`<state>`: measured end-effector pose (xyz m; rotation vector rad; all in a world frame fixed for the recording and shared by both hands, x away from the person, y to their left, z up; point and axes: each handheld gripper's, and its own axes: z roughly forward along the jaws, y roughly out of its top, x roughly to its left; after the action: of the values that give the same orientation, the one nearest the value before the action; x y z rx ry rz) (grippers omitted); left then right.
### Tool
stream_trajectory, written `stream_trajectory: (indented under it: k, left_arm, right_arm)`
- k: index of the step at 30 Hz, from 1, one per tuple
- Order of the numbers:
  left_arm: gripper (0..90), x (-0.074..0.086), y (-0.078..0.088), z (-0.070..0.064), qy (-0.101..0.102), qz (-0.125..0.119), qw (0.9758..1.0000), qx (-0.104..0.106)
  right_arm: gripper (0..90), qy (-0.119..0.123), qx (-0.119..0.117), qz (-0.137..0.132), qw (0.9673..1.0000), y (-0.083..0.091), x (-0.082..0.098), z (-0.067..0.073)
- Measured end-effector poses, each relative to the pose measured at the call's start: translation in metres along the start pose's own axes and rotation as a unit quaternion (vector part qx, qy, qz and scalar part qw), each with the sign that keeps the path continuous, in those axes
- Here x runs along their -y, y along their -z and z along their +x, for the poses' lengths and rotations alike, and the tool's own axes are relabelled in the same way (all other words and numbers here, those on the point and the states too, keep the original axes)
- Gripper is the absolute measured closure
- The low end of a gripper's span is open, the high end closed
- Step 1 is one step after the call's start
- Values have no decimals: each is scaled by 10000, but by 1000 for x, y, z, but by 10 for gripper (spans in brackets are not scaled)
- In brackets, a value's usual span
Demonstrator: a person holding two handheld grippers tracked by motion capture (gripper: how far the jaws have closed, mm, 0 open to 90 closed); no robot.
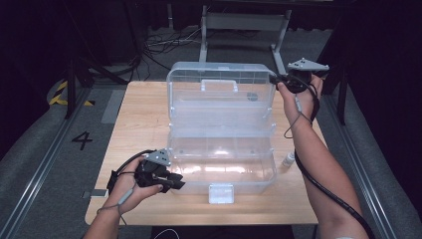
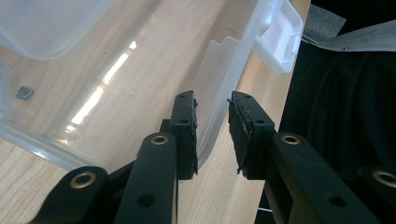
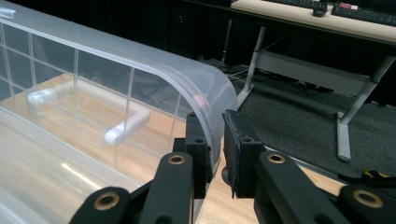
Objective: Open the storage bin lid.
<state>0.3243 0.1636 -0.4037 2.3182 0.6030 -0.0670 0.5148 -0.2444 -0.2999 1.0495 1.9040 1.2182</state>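
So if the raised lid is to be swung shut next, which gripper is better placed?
Probably the right gripper: its jaws straddle the upright lid's corner edge. The left gripper straddles the box's front wall.

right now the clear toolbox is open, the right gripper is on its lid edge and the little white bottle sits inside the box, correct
Not quite. The small white bottle stands on the wooden table, outside the clear toolbox by its right end, as the high view shows. The rest holds: the box is open and the right gripper straddles the lid edge.
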Motion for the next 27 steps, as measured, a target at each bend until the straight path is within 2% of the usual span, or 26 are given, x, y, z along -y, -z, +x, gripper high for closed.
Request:
stream_trajectory:
  k: [7, 16, 27]
  left_arm:
    - [723, 0, 0, 0, -10, -7, 10000, 3]
    - [726, 0, 0, 1, 6, -17, 10000, 41]
    - [730, 0, 0, 2, 2, -25, 10000, 70]
  right_arm:
    - [830, -70, 116, 49, 9999, -16, 1, -3]
    - [840, -12, 183, 80, 9998, -28, 3, -5]
    - [841, 87, 31, -72, 9999, -42, 12, -13]
